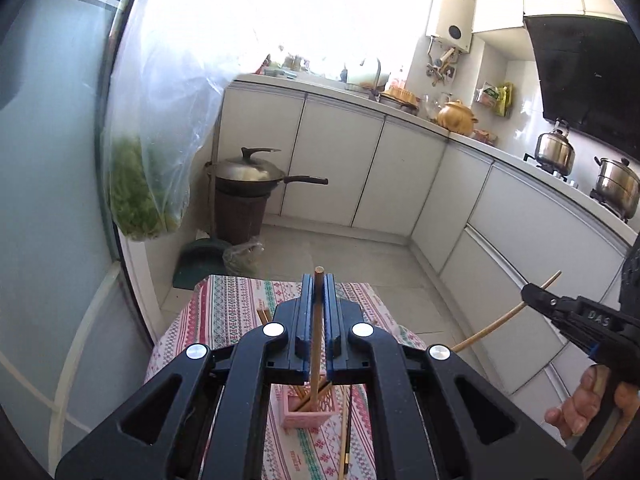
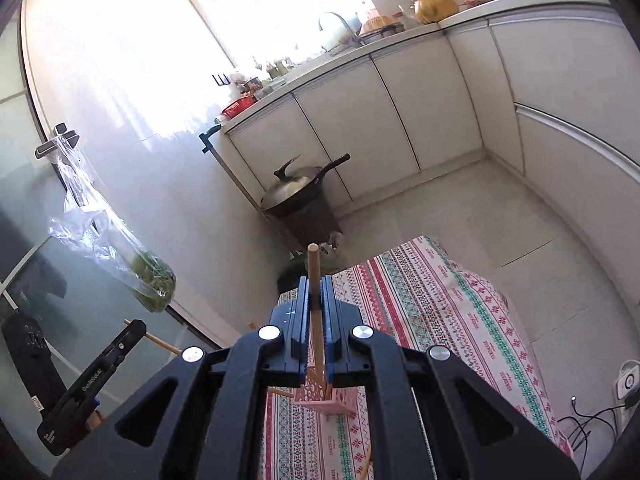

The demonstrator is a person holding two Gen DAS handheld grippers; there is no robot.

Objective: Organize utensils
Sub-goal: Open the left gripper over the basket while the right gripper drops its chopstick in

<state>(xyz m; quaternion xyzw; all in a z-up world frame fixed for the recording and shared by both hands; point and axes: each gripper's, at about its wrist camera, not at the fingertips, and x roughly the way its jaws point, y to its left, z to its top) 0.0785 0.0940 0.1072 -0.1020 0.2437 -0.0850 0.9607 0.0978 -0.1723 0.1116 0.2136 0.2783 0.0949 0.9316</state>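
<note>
My left gripper (image 1: 319,280) is shut on a wooden chopstick (image 1: 317,320) held upright, its lower end over the pink utensil holder (image 1: 306,410) on the patterned tablecloth. My right gripper (image 2: 316,280) is shut on another wooden chopstick (image 2: 315,300), also above the pink holder (image 2: 324,398). The holder has several chopsticks in it. The right gripper also shows in the left wrist view (image 1: 536,296), gripping its chopstick (image 1: 496,326). The left gripper shows at the lower left of the right wrist view (image 2: 134,330). Loose chopsticks (image 1: 346,436) lie on the cloth beside the holder.
The small table with the striped tablecloth (image 2: 432,304) stands on a tiled kitchen floor. A wok on a brown bin (image 1: 248,184) stands in the corner. White cabinets (image 1: 400,168) line the wall. A plastic bag of greens (image 1: 140,184) hangs at the left by a glass door.
</note>
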